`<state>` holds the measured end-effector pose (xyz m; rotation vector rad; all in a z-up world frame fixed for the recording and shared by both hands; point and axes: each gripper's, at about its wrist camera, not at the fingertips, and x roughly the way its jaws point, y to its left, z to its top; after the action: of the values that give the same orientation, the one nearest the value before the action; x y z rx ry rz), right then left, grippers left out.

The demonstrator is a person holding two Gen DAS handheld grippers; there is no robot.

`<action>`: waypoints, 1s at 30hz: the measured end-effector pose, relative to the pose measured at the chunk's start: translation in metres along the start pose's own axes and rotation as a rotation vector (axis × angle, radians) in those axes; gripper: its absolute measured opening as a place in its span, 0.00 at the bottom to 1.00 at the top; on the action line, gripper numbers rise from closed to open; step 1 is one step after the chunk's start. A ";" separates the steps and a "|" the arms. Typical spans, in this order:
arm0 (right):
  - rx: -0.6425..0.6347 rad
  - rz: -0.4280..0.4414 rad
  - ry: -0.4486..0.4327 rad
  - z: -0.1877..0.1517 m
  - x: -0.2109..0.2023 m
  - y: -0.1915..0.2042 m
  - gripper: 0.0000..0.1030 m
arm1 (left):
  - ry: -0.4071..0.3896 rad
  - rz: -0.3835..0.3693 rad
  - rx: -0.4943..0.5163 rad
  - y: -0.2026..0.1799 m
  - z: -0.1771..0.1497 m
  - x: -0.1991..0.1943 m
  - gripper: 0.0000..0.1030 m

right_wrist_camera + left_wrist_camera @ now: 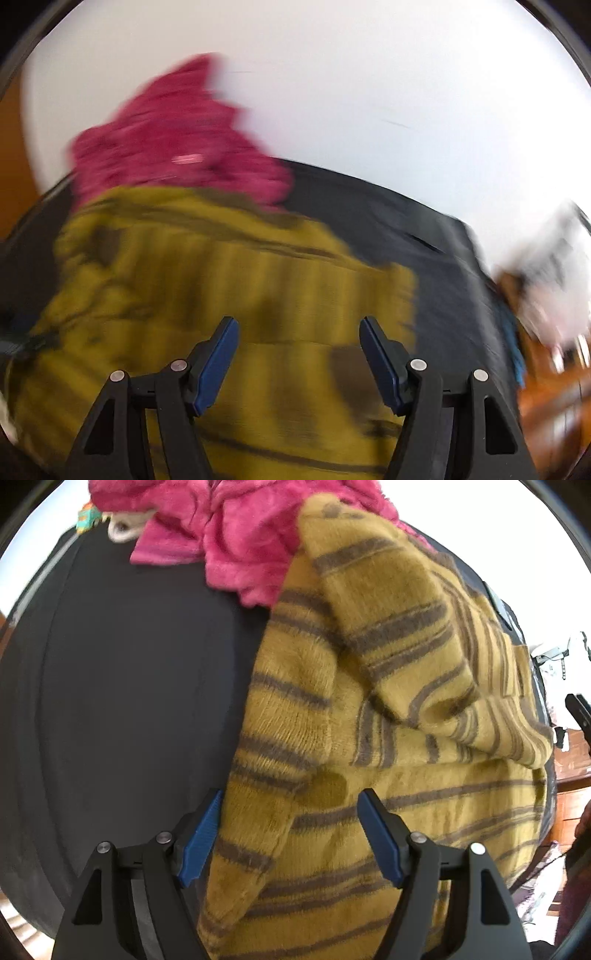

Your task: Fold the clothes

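A mustard-yellow fuzzy garment with brown stripes (388, 709) lies on a black table (129, 683), one part folded over on top. My left gripper (291, 797) is open just above the garment's near left edge, holding nothing. In the blurred right wrist view the same garment (229, 280) fills the lower middle. My right gripper (299, 325) is open above it and empty.
A crumpled pink fleece garment (229, 528) lies at the far edge of the table, touching the yellow one; it also shows in the right wrist view (177, 147). A small cream and teal item (110, 522) sits at the far left. Wooden furniture (554, 398) stands to the right.
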<state>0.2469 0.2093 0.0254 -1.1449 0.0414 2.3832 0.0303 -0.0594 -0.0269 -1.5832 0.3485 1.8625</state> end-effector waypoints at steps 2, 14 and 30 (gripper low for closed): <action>-0.102 0.099 -0.001 0.003 0.002 0.033 0.67 | -0.016 0.005 0.012 0.000 0.001 0.000 0.75; -0.428 0.207 0.130 -0.013 0.070 0.130 0.68 | -0.066 0.016 0.001 0.022 0.002 -0.003 0.75; -0.518 0.152 0.068 0.000 0.080 0.154 0.72 | -0.073 0.036 0.015 0.030 -0.001 -0.002 0.77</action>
<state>0.1362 0.1071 -0.0611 -1.4965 -0.5100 2.5665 0.0120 -0.0830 -0.0311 -1.5033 0.3598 1.9351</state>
